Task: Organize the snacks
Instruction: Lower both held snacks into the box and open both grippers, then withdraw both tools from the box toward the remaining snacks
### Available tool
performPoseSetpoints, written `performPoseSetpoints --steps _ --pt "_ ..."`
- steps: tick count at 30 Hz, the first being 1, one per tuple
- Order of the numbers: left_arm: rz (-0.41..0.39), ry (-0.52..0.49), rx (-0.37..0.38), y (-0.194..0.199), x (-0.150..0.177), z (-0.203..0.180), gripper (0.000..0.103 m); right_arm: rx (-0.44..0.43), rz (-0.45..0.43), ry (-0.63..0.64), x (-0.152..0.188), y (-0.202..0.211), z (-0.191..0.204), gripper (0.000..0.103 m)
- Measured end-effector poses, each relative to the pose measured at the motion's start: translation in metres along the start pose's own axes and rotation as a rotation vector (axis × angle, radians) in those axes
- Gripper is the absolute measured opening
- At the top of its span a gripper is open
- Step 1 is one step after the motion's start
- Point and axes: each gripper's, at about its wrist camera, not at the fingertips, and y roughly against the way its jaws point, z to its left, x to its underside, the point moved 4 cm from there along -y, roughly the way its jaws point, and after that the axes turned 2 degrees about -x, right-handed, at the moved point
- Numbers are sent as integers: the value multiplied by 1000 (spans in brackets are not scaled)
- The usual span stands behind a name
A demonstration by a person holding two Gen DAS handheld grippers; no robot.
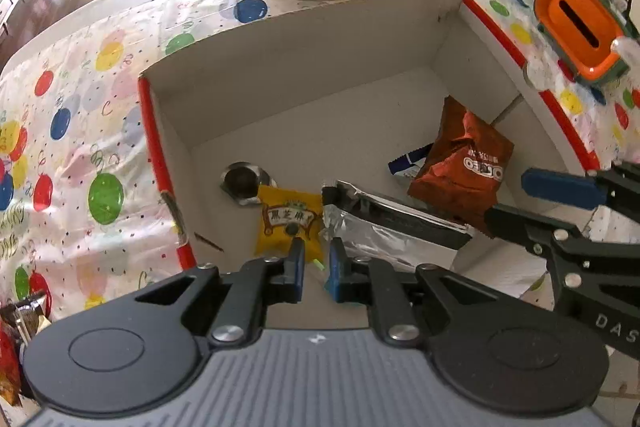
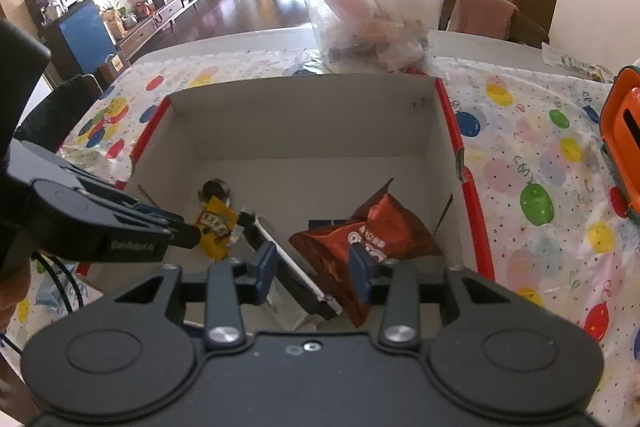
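A white cardboard box (image 1: 304,75) with red edges stands on the table; it also shows in the right wrist view (image 2: 304,119). Inside lie a yellow snack packet (image 1: 286,223), a silver-and-black foil packet (image 1: 384,223), a brown Oreo packet (image 1: 464,163) and a small dark round snack (image 1: 242,181). My left gripper (image 1: 316,263) hovers over the box's near edge, slightly open and empty. My right gripper (image 2: 314,267) is open and empty above the foil packet (image 2: 288,259) and the Oreo packet (image 2: 360,235); the yellow packet (image 2: 218,225) lies to their left.
A clear plastic tub (image 2: 380,19) stuffed with white bags stands behind the box. An orange and green container (image 1: 580,27) sits at the right. The balloon-print tablecloth (image 1: 80,155) covers the table. More snack packets (image 1: 12,355) lie at the left edge.
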Motion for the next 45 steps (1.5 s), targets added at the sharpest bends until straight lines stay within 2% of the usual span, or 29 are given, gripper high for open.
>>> performPoseSetpoints --steps 5,11,16,19,22,24,30,34,37,42,45 --pt "-35 20 8 14 4 6 16 -20 -15 -16 2 10 6 45" --pt "-99 36 23 39 11 13 18 -46 -49 -34 0 24 13 54" --pt "-158 71 21 60 19 23 40 -54 -79 -27 -3 35 24 63" --pt "-185 81 16 71 23 30 47 -56 -92 -24 -4 40 31 65" --pt "-221 93 1 83 29 38 59 -60 -107 -24 -5 44 39 75" --pt "-242 97 -7 90 32 43 62 -67 -114 -19 -6 46 45 82" --pt "-300 103 -25 107 43 59 70 -90 -132 -8 -9 50 68 91" --pt "-322 110 -30 116 52 74 71 -102 -139 5 -10 49 87 98" --pt "-335 121 -27 122 58 87 75 -109 -146 3 -11 48 99 100" --pt "-357 126 -29 131 71 112 76 -132 -144 0 -13 45 122 102" --pt "-371 132 -23 136 79 130 81 -150 -123 -3 -13 39 137 102"
